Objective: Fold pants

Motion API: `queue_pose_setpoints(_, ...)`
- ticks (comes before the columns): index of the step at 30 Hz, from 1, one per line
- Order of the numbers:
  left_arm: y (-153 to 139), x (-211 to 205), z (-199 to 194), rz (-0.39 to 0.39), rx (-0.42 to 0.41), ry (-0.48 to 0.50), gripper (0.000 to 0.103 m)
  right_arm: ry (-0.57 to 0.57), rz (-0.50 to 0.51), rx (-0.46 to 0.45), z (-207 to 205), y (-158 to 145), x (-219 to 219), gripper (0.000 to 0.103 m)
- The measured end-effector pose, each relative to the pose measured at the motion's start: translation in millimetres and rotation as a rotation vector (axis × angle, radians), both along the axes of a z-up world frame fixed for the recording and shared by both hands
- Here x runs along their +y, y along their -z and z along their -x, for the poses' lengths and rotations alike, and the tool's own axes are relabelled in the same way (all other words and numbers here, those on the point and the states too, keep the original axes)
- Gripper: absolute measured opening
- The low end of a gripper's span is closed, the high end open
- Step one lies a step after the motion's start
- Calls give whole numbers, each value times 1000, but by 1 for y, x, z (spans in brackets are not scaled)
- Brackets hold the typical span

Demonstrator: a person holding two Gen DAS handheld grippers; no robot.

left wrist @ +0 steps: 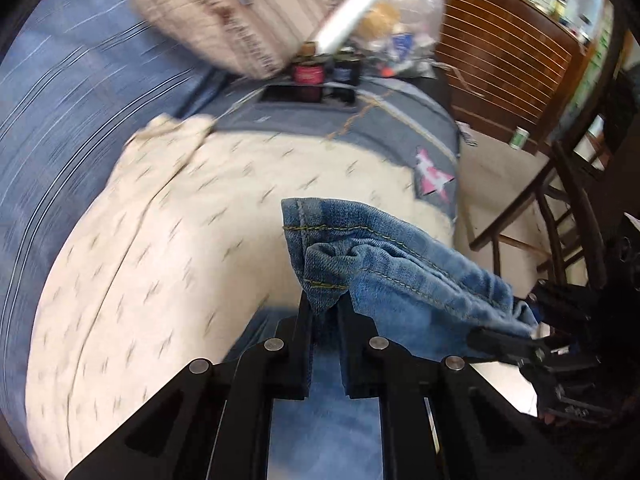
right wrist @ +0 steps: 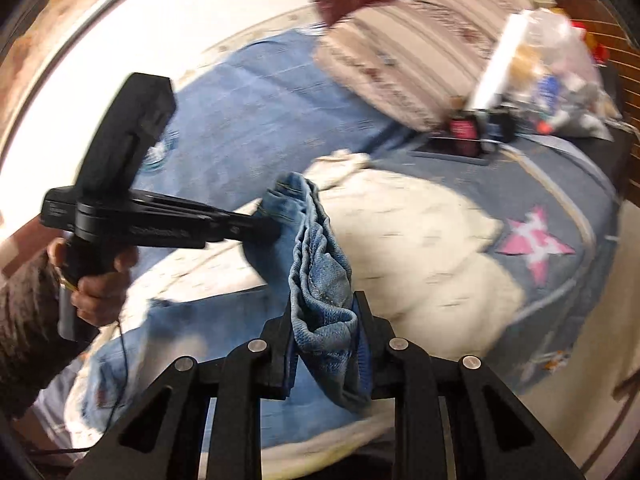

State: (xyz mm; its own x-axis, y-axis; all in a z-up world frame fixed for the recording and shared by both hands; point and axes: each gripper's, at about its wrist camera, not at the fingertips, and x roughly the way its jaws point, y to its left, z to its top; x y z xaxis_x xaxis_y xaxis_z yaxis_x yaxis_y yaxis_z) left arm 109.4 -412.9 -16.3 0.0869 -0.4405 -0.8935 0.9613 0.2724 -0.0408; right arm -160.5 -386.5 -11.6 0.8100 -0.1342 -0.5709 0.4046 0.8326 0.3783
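Blue denim pants point(left wrist: 384, 264) hang lifted above the bed, their hem edge stretched between both grippers. My left gripper point(left wrist: 326, 308) is shut on one corner of the hem. My right gripper point(right wrist: 324, 312) is shut on the other bunched corner point(right wrist: 320, 276). The right gripper also shows at the right edge of the left wrist view point(left wrist: 532, 332). The left gripper point(right wrist: 264, 228), held by a hand, shows in the right wrist view pinching the denim. The rest of the pants point(right wrist: 200, 320) lies on the bed below.
A cream patterned blanket point(left wrist: 168, 240) covers a blue quilt with a pink star point(left wrist: 432, 176). A striped pillow point(left wrist: 224, 24), jars point(left wrist: 308, 72) and a plastic bag point(left wrist: 400, 20) lie at the bed's far end. A wooden chair point(left wrist: 560, 220) stands at the right.
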Motion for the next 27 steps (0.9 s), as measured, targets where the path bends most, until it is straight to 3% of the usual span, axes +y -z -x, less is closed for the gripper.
queue_pose_setpoints(3, 3, 40, -2, -35, -1, -95, 13, -122, -16, 2, -16, -2, 34, 24)
queue_pose_setpoints(7, 28, 99, -14, -146, 27, -295, 14, -334, -71, 76, -48, 13, 88, 29)
queue_pose_setpoints(8, 36, 113, -16, -177, 43, -343, 14, -367, -80, 98, -53, 18, 95, 33)
queue_pose_setpoints(9, 44, 132, -20, -210, 72, -407, 14, -406, -82, 131, -59, 24, 107, 47)
queue_pose_setpoints(10, 49, 143, -21, -216, 95, -440, 14, -445, -86, 173, -66, 30, 117, 54)
queue_pose_setpoints(12, 50, 177, -21, -180, 175, -531, 14, -508, -110, 212, -71, 36, 130, 57)
queue_pose_setpoints(15, 43, 211, -18, -70, 302, -626, 16, -581, -105, 170, -64, 20, 139, 59)
queue_pose_setpoints(16, 41, 220, -16, -26, 353, -657, 19, -577, -95, 125, -57, 10, 135, 61)
queue_pose_setpoints(17, 40, 226, -14, 12, 396, -680, 22, -538, -95, 76, -50, 0, 125, 70)
queue_pose_setpoints(18, 38, 228, -13, 40, 424, -699, 30, -477, -104, 47, -44, -6, 112, 81)
queue_pose_setpoints(19, 36, 229, -11, 67, 436, -720, 39, -408, -117, 37, -40, -8, 97, 83)
queue_pose_setpoints(23, 35, 221, -11, 139, 461, -797, 51, -179, -257, 88, -36, 9, 29, 83)
queue_pose_setpoints(27, 55, 207, -12, 132, 547, -822, 53, -125, -316, 117, -35, 38, 8, 83)
